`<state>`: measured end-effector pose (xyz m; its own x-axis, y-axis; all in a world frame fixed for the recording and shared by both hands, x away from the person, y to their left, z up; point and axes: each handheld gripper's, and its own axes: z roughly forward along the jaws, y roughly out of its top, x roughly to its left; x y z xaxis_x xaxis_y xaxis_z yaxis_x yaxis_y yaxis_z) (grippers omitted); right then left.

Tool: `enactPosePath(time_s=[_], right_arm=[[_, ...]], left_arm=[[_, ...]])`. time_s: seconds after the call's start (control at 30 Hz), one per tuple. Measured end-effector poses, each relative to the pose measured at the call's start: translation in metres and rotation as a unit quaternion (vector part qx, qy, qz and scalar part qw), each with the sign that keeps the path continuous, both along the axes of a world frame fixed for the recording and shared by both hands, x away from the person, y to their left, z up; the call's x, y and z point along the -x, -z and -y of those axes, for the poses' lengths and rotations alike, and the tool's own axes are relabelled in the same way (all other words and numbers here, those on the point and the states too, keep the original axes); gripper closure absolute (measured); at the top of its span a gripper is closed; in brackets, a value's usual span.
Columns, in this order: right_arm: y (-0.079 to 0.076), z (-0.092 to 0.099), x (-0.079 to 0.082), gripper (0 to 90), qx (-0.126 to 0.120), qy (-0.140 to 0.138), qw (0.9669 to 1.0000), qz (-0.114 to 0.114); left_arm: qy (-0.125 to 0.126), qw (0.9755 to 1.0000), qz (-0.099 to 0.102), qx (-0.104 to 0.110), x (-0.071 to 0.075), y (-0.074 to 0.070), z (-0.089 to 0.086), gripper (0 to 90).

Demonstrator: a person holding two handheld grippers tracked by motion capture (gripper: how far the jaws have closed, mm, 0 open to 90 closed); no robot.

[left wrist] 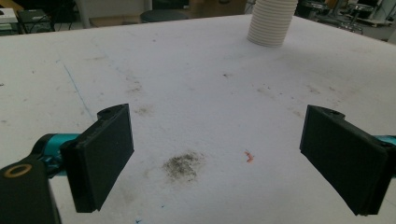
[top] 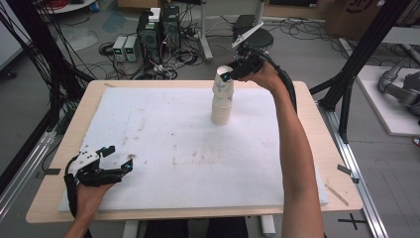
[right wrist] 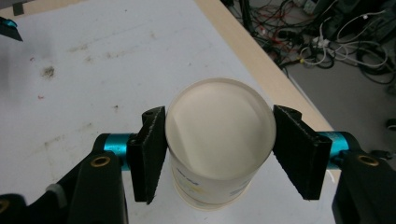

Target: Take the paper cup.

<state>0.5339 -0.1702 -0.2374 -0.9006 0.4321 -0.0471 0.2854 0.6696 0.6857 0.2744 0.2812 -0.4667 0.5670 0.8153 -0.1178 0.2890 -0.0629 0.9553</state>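
A stack of pale paper cups (top: 220, 110) stands on the white board (top: 163, 124) at the far middle; its ribbed base (left wrist: 271, 23) also appears in the left gripper view. My right gripper (top: 229, 75) reaches in from the right and is shut on the top paper cup (top: 223, 84), which tilts slightly just above the stack. In the right gripper view both pads (right wrist: 150, 149) press the sides of that cup (right wrist: 219, 130) below its rim. My left gripper (top: 118, 159) rests near the front left corner, open with nothing between its fingers (left wrist: 105, 154).
The white board lies on a wooden table (top: 317, 148) and carries dark smudges (left wrist: 183, 164). Beyond the far edge are computer boxes (top: 158, 29), tangled cables and a stool (top: 257, 37). Black frame posts (top: 361, 54) stand at the right.
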Motion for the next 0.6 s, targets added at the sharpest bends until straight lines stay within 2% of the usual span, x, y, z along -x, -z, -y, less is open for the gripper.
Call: enactPosePath(time_s=[0.07,0.1,0.13,0.17,0.2,0.27,0.3,0.37,0.6], right_arm=[[-0.009,0.001,0.003,38.1,-0.006,-0.001,1.0000,0.005],[-0.009,0.001,0.003,38.1,-0.006,-0.001,1.0000,0.005],[-0.020,0.002,0.007,38.1,-0.009,-0.002,0.9999,0.010],[-0.020,0.002,0.007,38.1,-0.009,-0.002,0.9999,0.010],[-0.031,0.003,0.010,38.1,-0.014,-0.001,0.9998,0.017],[-0.041,0.004,0.013,38.1,-0.016,-0.003,0.9995,0.025],[-0.041,0.004,0.013,38.1,-0.016,-0.003,0.9995,0.025],[-0.054,0.005,0.017,38.1,-0.017,-0.001,0.9994,0.032],[-0.068,0.009,0.028,38.2,-0.017,0.005,0.9991,0.040]], left_arm=[[0.000,1.0000,0.000,0.000,0.000,0.000,0.000,9.6],[0.000,1.0000,0.000,0.000,0.000,0.000,0.000,9.6],[-0.001,1.0000,0.000,0.000,0.000,0.000,0.000,9.6],[-0.001,1.0000,0.000,0.000,0.000,0.000,0.000,9.6],[-0.001,1.0000,0.000,0.000,0.000,0.000,0.000,9.6],[-0.001,1.0000,0.001,0.000,0.000,0.000,0.000,9.6],[-0.001,1.0000,0.001,0.000,0.000,0.000,0.000,9.6],[-0.001,1.0000,0.001,0.000,0.000,0.000,0.000,9.6],[0.000,1.0000,0.001,-0.001,0.000,0.000,0.000,9.6]])
